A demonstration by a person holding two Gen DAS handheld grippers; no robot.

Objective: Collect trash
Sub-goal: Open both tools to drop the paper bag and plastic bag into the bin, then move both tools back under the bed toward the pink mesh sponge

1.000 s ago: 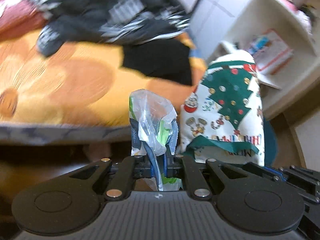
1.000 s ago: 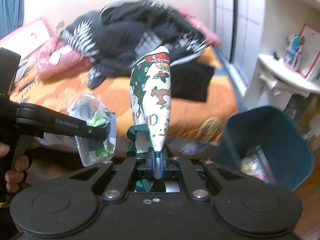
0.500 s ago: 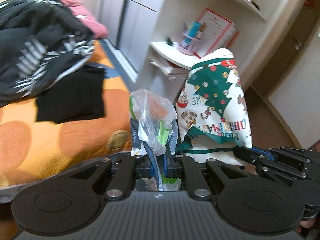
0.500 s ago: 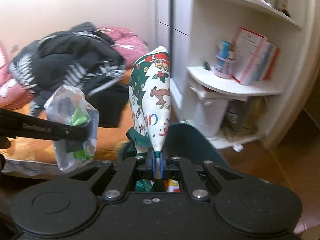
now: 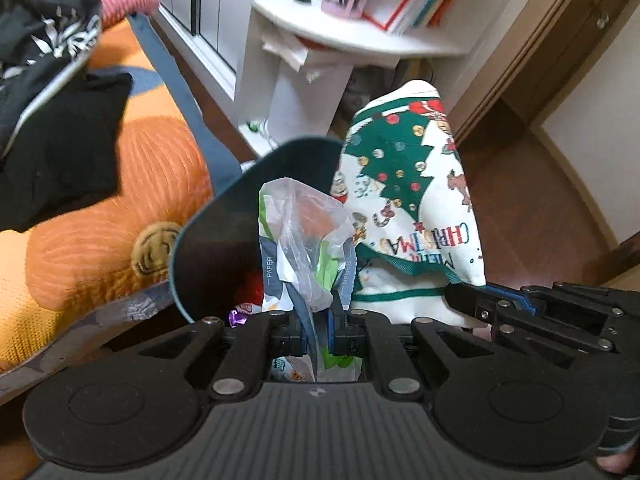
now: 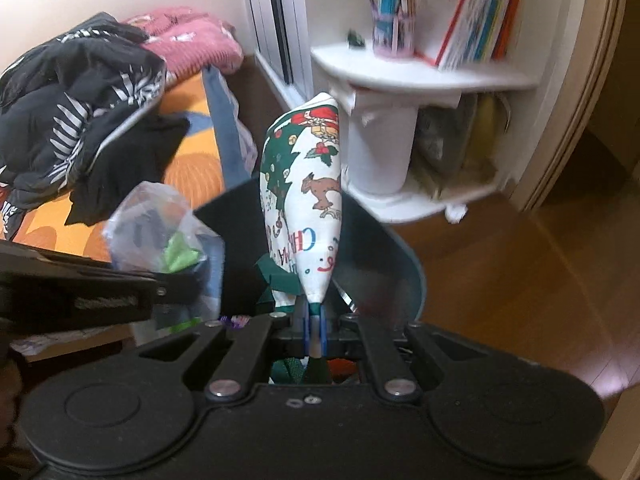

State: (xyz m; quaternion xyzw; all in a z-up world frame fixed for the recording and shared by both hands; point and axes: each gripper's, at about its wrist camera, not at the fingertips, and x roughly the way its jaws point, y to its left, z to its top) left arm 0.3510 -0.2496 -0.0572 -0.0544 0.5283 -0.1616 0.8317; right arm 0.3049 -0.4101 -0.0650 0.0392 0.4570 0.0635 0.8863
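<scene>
With both loads over the bin (image 5: 208, 216) | left gripper (image 5: 318, 330) clamped on wrapper (image 5: 304, 236) | right gripper (image 6: 314, 330) pinching pouch (image 6: 306, 208) | risk: light film clinging to fingers (image 5: 342, 320), or dropping outside rim if released off-centre.

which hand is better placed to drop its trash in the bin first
Left, probably. The left gripper holds its plastic bag over the dark bin opening; the right gripper holds its Christmas bag nearer the bin's far rim.
</scene>
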